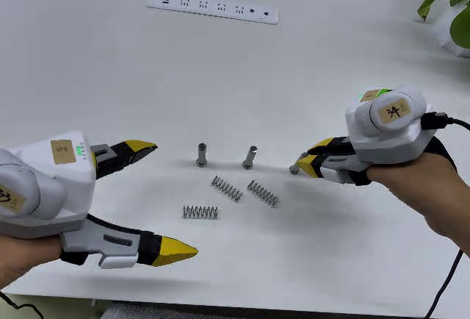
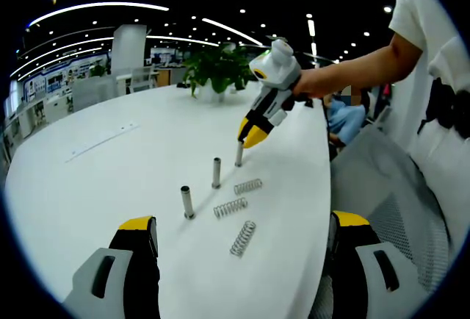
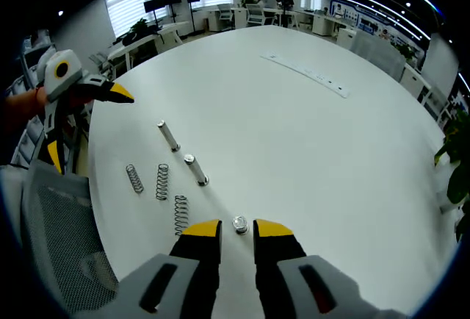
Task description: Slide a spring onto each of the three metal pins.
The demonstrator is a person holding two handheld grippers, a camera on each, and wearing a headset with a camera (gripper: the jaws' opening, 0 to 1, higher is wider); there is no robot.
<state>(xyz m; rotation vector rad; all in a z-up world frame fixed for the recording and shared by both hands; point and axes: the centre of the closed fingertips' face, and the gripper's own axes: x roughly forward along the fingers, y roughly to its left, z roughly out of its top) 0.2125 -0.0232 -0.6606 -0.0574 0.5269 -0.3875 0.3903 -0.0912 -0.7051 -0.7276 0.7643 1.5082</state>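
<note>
Three metal pins stand on the white table: the left pin (image 1: 201, 154), the middle pin (image 1: 250, 157) and the right pin (image 1: 296, 166). In front of them lie three loose springs (image 1: 227, 188), (image 1: 263, 193), (image 1: 200, 212). My right gripper (image 1: 305, 163) has its yellow tips at the right pin; in the right gripper view that pin's head (image 3: 240, 224) sits between the narrowly parted jaws of the right gripper (image 3: 238, 228), with a small gap on each side. My left gripper (image 1: 161, 198) is wide open at the near left, holding nothing, and its own view looks at the springs (image 2: 230, 206).
A white power strip (image 1: 212, 6) lies at the far side of the table. A potted plant (image 1: 449, 3) stands at the far right corner. The table's front edge (image 1: 242, 306) runs just below my left gripper. A mesh chair (image 3: 59, 245) stands beside the table.
</note>
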